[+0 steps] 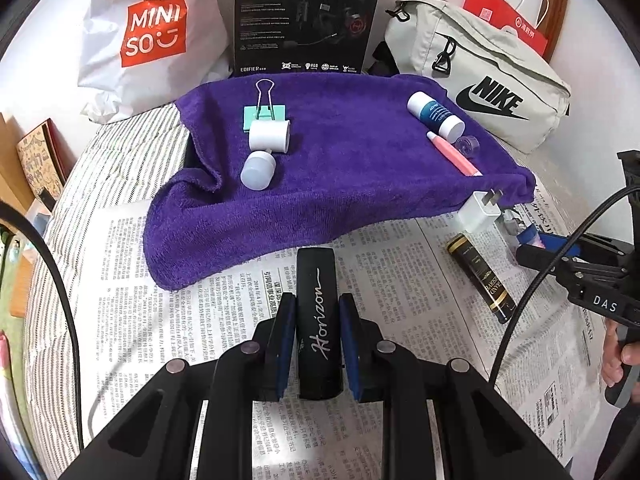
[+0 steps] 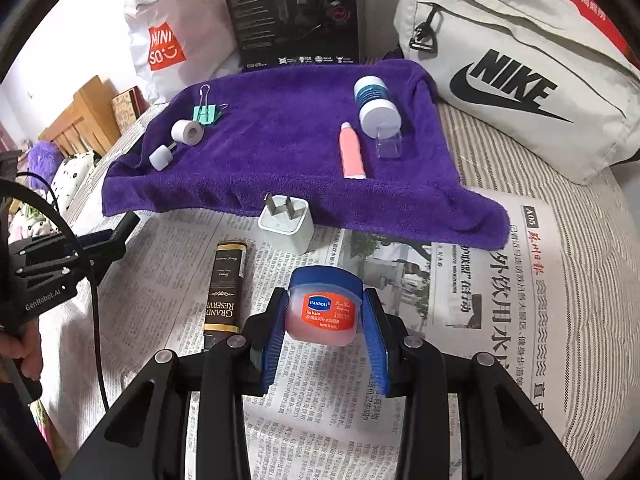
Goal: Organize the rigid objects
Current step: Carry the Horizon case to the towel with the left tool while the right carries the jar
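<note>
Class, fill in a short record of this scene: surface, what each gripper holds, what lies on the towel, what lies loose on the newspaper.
surface: newspaper
left gripper: shut on black Horizon tube
right gripper: shut on lip balm jar
on purple towel: binder clip, pink tube, blue-and-white bottle
loose on newspaper: white charger, Grand Reserve tube

Both views bright, even, diffuse light; no hard shadows. Soft shade under purple towel (image 1: 320,168) front edge. Faint sheen on white plastic bag (image 1: 132,40). Strong fisheye bending; dark vignette in corners. Centre sharp, newspaper (image 2: 460,280) print legible; periphery softer, colours slightly washed toward top edge.
</note>
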`<state>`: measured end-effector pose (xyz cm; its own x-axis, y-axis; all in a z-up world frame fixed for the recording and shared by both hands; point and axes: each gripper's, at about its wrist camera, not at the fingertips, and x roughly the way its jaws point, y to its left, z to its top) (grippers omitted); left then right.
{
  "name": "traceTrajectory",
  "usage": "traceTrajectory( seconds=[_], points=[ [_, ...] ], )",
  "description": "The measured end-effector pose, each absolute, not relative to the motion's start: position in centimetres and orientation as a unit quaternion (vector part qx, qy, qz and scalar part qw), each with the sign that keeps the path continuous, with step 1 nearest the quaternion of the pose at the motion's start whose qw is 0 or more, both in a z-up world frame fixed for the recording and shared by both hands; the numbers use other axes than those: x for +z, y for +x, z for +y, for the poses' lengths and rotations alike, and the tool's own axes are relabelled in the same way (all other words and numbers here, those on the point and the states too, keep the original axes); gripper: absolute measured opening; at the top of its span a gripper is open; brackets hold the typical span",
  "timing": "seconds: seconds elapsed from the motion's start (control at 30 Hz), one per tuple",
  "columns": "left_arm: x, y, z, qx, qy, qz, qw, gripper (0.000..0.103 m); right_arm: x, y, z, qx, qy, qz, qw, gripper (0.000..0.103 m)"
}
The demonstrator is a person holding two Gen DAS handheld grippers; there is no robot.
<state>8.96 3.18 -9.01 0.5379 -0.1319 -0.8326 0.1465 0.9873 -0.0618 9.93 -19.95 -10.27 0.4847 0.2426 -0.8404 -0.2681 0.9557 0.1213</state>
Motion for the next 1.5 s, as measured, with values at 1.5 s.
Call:
traceTrajectory(
  seconds=[1.5],
  points=[
    [-5.1, 17.3, 3.5, -0.103, 0.015, 0.466, 0.879, 0.021, -6.9, 21.3, -17.2, 0.209, -0.016, 0.479, 0.853, 0.037]
  ],
)
